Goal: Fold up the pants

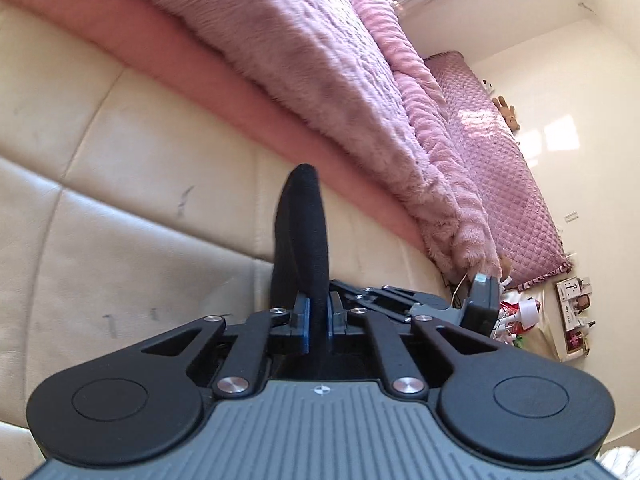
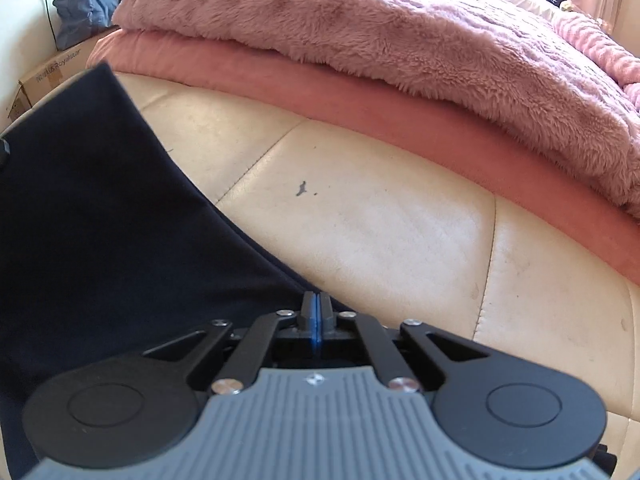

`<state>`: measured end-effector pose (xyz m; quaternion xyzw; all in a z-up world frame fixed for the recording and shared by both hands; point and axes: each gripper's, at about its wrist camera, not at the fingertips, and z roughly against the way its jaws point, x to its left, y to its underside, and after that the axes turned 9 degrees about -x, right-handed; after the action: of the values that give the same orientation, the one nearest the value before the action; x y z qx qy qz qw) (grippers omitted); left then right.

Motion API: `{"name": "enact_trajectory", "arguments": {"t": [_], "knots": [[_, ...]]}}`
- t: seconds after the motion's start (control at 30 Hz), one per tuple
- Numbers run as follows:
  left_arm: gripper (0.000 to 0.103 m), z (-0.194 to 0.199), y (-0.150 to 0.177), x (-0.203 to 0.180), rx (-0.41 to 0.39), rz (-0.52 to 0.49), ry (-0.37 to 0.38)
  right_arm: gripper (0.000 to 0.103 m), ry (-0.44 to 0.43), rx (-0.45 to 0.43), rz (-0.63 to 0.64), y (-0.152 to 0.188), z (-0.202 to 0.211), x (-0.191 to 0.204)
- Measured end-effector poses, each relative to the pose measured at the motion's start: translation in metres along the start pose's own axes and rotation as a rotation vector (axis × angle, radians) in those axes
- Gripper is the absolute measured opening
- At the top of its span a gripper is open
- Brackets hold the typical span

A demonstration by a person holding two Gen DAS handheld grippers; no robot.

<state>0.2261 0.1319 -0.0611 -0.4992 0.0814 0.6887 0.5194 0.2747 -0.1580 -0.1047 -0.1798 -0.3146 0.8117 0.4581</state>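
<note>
The pants [image 1: 304, 220] are dark, almost black fabric. In the left wrist view a narrow fold of them stands up between the pads of my left gripper [image 1: 318, 304], which is shut on it. My right gripper [image 1: 484, 300] shows just to the right, low over the cream leather surface [image 1: 120, 200]. In the right wrist view the pants [image 2: 100, 220] spread wide across the left side, their edge running straight into the closed tips of my right gripper [image 2: 317, 300], which pinches the cloth there.
A fluffy pink blanket [image 2: 360, 32] on a smooth pink layer lies along the far side of the cream leather surface [image 2: 360, 220]. A cardboard box [image 2: 44, 76] and blue bag [image 2: 92, 0] sit beyond, left. A quilted pink pad [image 1: 500, 160] and small clutter [image 1: 572, 316] lie on the floor.
</note>
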Motion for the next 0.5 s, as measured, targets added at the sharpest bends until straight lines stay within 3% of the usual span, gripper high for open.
{"name": "enact_trajectory", "arguments": {"t": [0.23,0.5], "knots": [[0.007,-0.013,-0.002,-0.06,0.021,0.014,0.053,0.0,-0.004,-0.056,-0.074,0.012,0.054,-0.017],[0.007,-0.046,0.007,-0.123,0.027,0.059,0.077,0.0,0.128,-0.053,-0.162,0.068,0.145,-0.069]]}}
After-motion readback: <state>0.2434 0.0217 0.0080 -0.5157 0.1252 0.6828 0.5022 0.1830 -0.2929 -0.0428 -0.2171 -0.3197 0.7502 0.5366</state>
